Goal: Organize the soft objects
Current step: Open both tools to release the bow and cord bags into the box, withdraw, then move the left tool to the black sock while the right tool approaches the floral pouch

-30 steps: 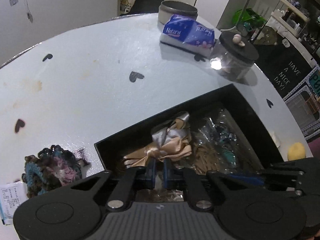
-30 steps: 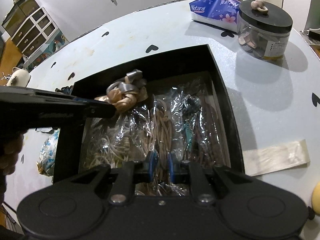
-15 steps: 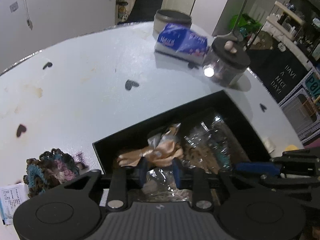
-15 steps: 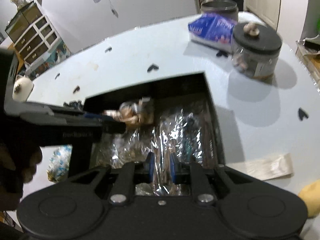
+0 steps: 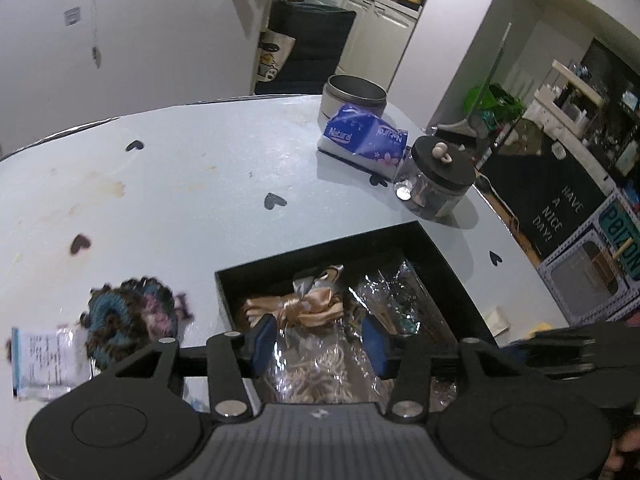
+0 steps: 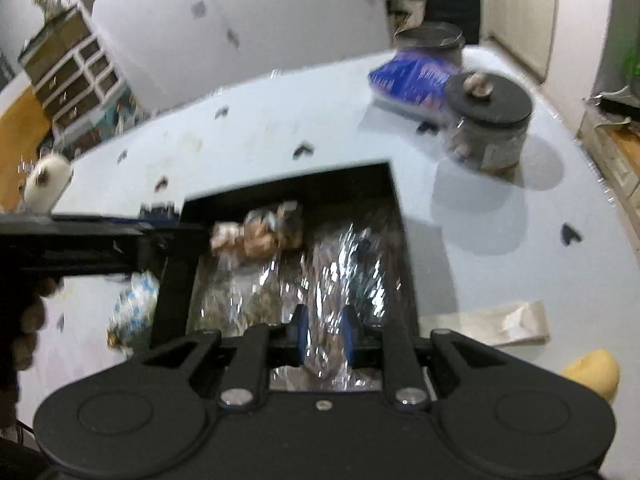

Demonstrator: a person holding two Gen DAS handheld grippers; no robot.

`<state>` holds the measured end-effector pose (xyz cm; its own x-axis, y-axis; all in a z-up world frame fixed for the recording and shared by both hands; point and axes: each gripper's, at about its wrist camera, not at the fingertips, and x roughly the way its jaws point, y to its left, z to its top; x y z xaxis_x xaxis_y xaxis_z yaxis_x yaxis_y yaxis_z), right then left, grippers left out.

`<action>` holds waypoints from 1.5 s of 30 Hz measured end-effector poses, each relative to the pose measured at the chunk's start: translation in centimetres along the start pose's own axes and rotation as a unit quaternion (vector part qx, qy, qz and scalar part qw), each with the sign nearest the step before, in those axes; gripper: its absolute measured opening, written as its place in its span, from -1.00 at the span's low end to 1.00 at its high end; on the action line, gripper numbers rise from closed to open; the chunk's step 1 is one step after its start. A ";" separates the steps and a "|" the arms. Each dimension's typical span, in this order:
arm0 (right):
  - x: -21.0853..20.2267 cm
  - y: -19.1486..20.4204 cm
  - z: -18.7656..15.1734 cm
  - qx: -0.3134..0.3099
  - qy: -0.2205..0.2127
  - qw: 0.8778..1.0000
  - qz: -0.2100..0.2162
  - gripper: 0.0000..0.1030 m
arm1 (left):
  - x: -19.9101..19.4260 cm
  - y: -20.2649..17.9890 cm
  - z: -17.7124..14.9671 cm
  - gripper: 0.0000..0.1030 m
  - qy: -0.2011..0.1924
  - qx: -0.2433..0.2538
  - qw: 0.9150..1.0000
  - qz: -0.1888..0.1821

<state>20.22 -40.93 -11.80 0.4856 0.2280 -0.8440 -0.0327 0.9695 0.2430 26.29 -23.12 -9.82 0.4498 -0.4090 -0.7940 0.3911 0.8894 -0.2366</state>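
Lying in the black box (image 5: 436, 248) — satin ribbon (image 5: 308, 306), left claw (image 5: 320, 338) parted.

Both wrist cameras look steeply down from close above, sharing the black box (image 5: 436, 254) (image 6: 390, 200) on the table (image 5: 180, 184) (image 6: 480, 220).

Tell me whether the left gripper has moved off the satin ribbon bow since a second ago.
Yes. The left gripper has backed away from the satin ribbon bow, which lies in the black box; its jaws have just been opening, nothing between them.

left tool (image 5: 318, 336) just opening, right tool (image 6: 324, 334) narrow
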 end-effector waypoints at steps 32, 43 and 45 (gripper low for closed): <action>-8.8 0.3 -2.9 -0.024 -0.169 0.985 -0.037 0.37 | -6.9 -2.1 -5.1 0.65 -0.086 -0.030 0.995 0.035; -10.8 0.8 -4.8 -0.039 -0.214 0.975 -0.046 0.97 | -10.0 -2.0 -8.0 1.00 -0.127 -0.037 0.989 0.072; -11.0 1.1 -5.1 -0.044 -0.220 0.973 -0.047 1.00 | -10.3 -2.0 -8.4 1.00 -0.135 -0.036 0.987 0.078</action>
<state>10.39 -41.93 -4.65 0.8166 0.0969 -0.5690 -0.0365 0.9925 0.1166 14.18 -18.96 -5.88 0.7009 -0.2972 -0.6484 0.2467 0.9540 -0.1706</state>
